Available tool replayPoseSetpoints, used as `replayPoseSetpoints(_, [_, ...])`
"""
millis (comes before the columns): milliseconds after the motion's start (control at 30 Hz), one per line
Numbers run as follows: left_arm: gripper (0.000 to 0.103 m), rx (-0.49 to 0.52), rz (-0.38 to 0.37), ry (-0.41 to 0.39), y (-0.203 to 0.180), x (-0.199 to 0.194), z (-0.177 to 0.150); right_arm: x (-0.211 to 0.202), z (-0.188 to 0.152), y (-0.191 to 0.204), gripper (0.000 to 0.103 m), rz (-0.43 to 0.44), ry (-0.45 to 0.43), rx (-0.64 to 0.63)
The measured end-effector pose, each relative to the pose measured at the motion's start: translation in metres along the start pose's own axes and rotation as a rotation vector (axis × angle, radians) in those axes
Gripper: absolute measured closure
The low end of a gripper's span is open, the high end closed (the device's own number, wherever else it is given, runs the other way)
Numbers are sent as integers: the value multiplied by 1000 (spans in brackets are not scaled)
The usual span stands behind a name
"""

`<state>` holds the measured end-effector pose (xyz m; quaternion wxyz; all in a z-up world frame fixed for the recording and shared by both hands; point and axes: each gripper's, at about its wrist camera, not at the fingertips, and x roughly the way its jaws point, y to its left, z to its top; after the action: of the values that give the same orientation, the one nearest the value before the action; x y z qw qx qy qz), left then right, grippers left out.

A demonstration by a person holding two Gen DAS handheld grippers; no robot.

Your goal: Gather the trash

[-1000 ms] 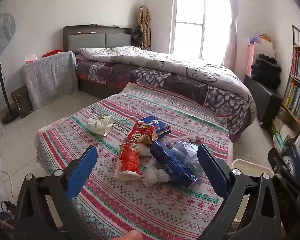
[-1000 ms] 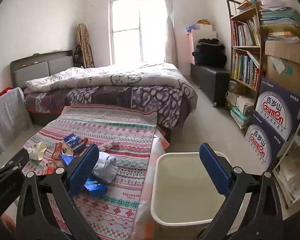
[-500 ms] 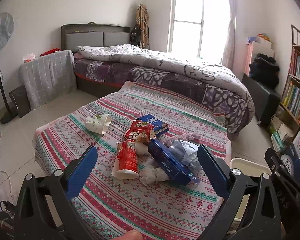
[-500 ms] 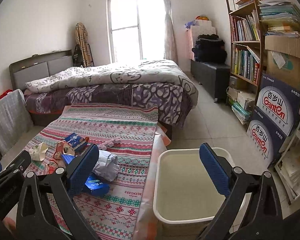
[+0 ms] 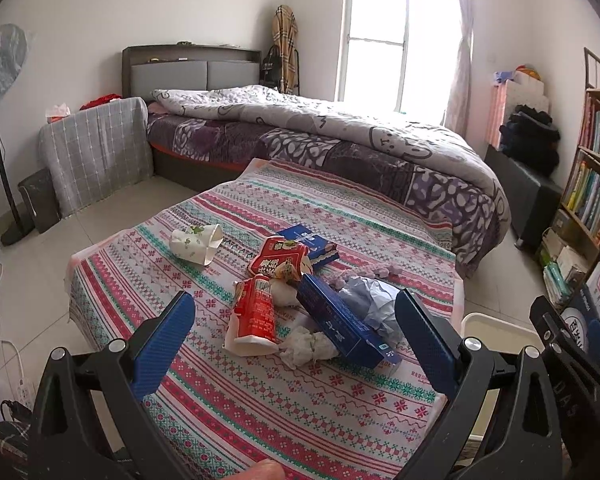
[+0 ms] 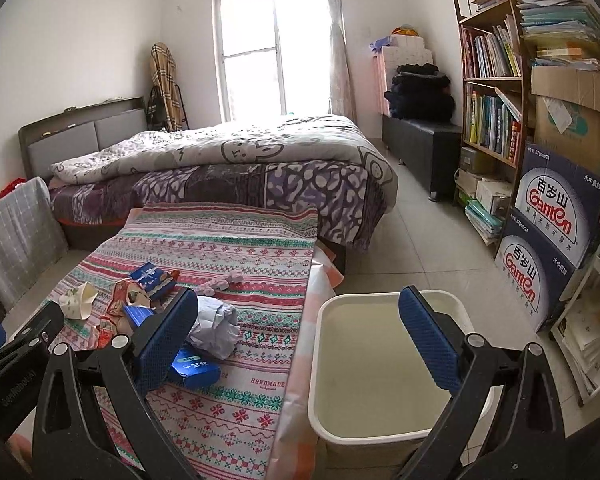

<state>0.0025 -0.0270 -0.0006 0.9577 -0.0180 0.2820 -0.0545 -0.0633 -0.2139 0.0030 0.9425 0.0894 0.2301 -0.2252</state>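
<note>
Trash lies in a heap on a patterned tablecloth (image 5: pixel 260 400): a red carton (image 5: pixel 256 314), a red snack bag (image 5: pixel 278 260), a long blue box (image 5: pixel 340 322), a small blue box (image 5: pixel 310 242), a crumpled tissue (image 5: pixel 306 344), grey crumpled paper (image 5: pixel 374 306) and a white paper cup (image 5: pixel 196 242). My left gripper (image 5: pixel 294 344) is open and empty, above the table's near edge. My right gripper (image 6: pixel 298 338) is open and empty, over the gap between the table and an empty cream bin (image 6: pixel 384 364). The heap also shows in the right wrist view (image 6: pixel 140 308).
A bed with a grey quilt (image 5: pixel 340 128) stands beyond the table. A bookshelf (image 6: pixel 496 80) and stacked water boxes (image 6: pixel 548 248) line the right wall. A fan (image 5: pixel 0 120) and a covered side table (image 5: pixel 96 148) stand at the left. Tiled floor surrounds the table.
Both grippers have drifted slightly; the views shift a little toward the table and bin. Nothing was grasped or moved.
</note>
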Motion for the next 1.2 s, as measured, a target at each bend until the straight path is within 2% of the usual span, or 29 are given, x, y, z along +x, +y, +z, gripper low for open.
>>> replayPoseSetpoints(1200, [6, 0, 7, 14, 5, 3, -1, 2, -1, -2, 7, 2, 27, 13])
